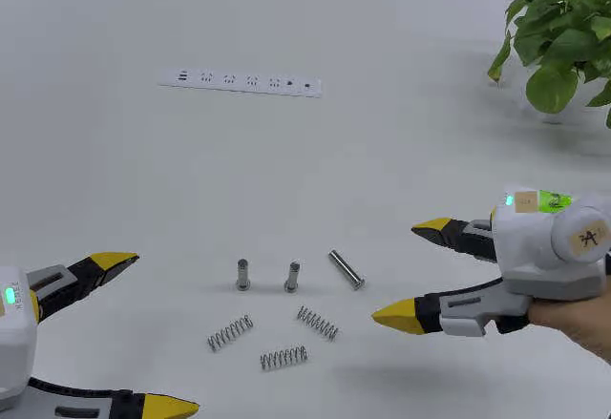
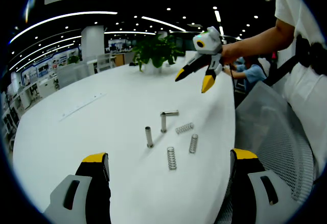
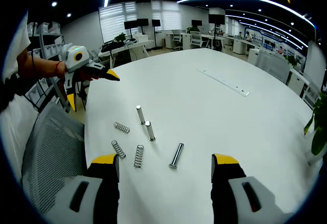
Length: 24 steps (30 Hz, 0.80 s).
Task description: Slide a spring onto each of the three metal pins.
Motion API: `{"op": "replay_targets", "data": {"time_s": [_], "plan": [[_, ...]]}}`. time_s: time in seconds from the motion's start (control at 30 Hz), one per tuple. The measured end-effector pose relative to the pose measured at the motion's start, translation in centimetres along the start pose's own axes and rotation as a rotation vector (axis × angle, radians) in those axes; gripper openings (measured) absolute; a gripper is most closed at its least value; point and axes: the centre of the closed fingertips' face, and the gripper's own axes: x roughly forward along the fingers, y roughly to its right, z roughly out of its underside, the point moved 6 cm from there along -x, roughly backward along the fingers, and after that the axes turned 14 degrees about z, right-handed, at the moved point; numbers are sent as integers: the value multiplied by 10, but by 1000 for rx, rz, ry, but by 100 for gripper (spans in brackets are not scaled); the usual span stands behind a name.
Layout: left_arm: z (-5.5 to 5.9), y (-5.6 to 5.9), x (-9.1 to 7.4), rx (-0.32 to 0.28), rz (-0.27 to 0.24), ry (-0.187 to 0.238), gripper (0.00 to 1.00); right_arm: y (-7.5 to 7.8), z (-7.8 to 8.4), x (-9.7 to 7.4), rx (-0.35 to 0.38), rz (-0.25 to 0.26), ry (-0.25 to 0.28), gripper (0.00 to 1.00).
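Note:
Two metal pins point(image 1: 243, 274) point(image 1: 292, 276) stand upright on the white table point(image 1: 401, 152), and a third pin point(image 1: 346, 269) lies flat to their right. Three loose springs point(image 1: 230, 332) point(image 1: 284, 357) point(image 1: 317, 323) lie just in front of them. My left gripper point(image 1: 143, 335) is open at the bottom left, well short of the springs. My right gripper point(image 1: 406, 272) is open just right of the lying pin, nothing between its jaws. In the left gripper view the own gripper point(image 2: 168, 156) frames the pins point(image 2: 148, 137). In the right gripper view the own gripper point(image 3: 166, 158) points at the lying pin point(image 3: 176, 155).
A white power strip point(image 1: 239, 82) lies farther back on the table. A potted plant point(image 1: 563, 28) stands at the back right corner. A mesh chair point(image 3: 46, 157) sits by the table's near edge, next to the person.

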Motion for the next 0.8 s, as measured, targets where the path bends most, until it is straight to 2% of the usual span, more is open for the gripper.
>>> {"op": "replay_targets", "data": {"time_s": [0.27,0.43,0.6,0.8], "plan": [[2,-4,0,-7,0,6,100,8,-7,19,0,10,-55,63],[2,-6,2,-11,1,12,100,16,-7,35,32,17,-118,56],[3,-7,6,-13,8,18,100,23,-9,51,57,37,-158,44],[6,-7,7,-25,12,24,100,17,-12,70,82,31,-219,34]]}}
